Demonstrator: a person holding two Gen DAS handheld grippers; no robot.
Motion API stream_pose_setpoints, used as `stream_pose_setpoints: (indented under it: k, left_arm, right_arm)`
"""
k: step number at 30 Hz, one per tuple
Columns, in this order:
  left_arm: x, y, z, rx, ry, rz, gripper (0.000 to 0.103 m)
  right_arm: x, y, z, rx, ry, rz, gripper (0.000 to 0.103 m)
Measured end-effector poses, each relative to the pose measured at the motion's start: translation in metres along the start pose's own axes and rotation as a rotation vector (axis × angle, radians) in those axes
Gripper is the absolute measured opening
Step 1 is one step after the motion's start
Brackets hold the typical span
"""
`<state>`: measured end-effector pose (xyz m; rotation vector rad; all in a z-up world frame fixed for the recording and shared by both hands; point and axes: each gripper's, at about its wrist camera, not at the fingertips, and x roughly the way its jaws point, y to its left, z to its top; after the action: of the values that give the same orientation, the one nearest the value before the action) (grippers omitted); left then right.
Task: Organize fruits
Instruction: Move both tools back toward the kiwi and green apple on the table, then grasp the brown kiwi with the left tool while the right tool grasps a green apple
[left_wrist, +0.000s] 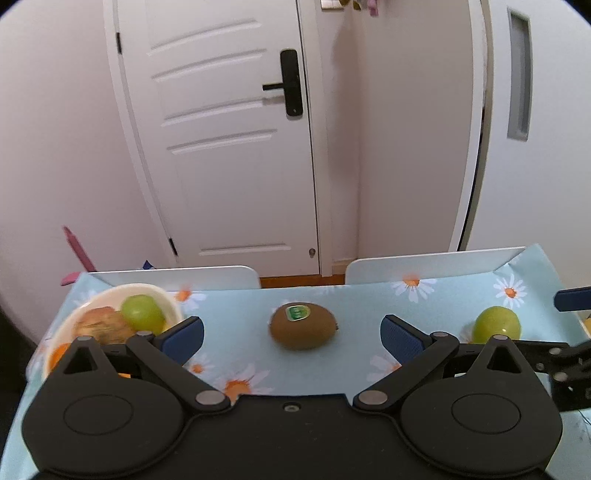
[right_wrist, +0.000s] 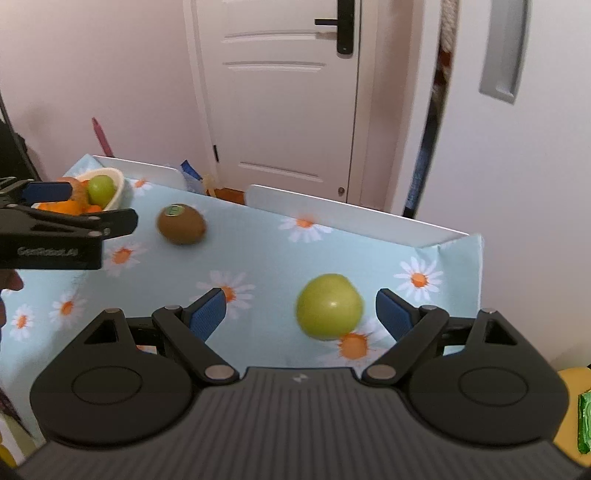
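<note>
A brown kiwi (left_wrist: 302, 325) with a green sticker lies on the daisy-print tablecloth, just ahead of my open, empty left gripper (left_wrist: 291, 334); it also shows in the right wrist view (right_wrist: 181, 224). A green apple (right_wrist: 328, 306) lies between the fingers of my open right gripper (right_wrist: 300, 314), nearer the right one, apart from both; it shows in the left wrist view (left_wrist: 496, 325) too. A cream bowl (left_wrist: 168, 301) at the table's left holds a green apple (left_wrist: 142, 312), a brownish fruit and orange fruit.
White chair backs (left_wrist: 177, 275) stand along the table's far edge. A white door (left_wrist: 229, 147) and walls lie beyond. The left gripper (right_wrist: 74, 225) shows at the left of the right wrist view. A yellow and green object (right_wrist: 580, 421) sits at the right edge.
</note>
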<state>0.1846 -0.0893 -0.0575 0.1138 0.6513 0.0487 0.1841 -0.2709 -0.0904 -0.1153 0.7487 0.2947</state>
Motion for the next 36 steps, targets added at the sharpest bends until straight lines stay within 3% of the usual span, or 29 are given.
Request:
stream_pose_setpoints:
  k: [7, 16, 20, 24, 26, 29, 36]
  left_arm:
    - [0.055, -0.014, -0.004, 0.009, 0.037, 0.031, 0.103]
    - [0.100, -0.020, -0.014, 0.033, 0.084, 0.057, 0.094]
    - [0.108, -0.017, -0.014, 0.022, 0.095, 0.058, 0.089]
    - [0.113, -0.018, -0.014, 0.031, 0.109, 0.055, 0.076]
    - [0.112, -0.020, -0.013, 0.040, 0.106, 0.063, 0.072]
    - [0.111, -0.019, -0.013, 0.037, 0.110, 0.058, 0.071]
    - [0.103, -0.022, -0.014, 0.045, 0.118, 0.050, 0.070]
  right_arm:
    - [0.027, -0.020, -0.009, 0.031, 0.019, 0.016, 0.102]
    - [0.050, -0.029, -0.019, 0.048, 0.046, 0.039, 0.100]
    - [0.055, -0.030, -0.019, 0.056, 0.054, 0.044, 0.099]
    - [0.058, -0.029, -0.020, 0.053, 0.062, 0.066, 0.097]
    - [0.059, -0.028, -0.020, 0.051, 0.065, 0.066, 0.091]
    - [0.061, -0.027, -0.019, 0.053, 0.074, 0.069, 0.084]
    - [0.063, -0.025, -0.017, 0.048, 0.061, 0.053, 0.083]
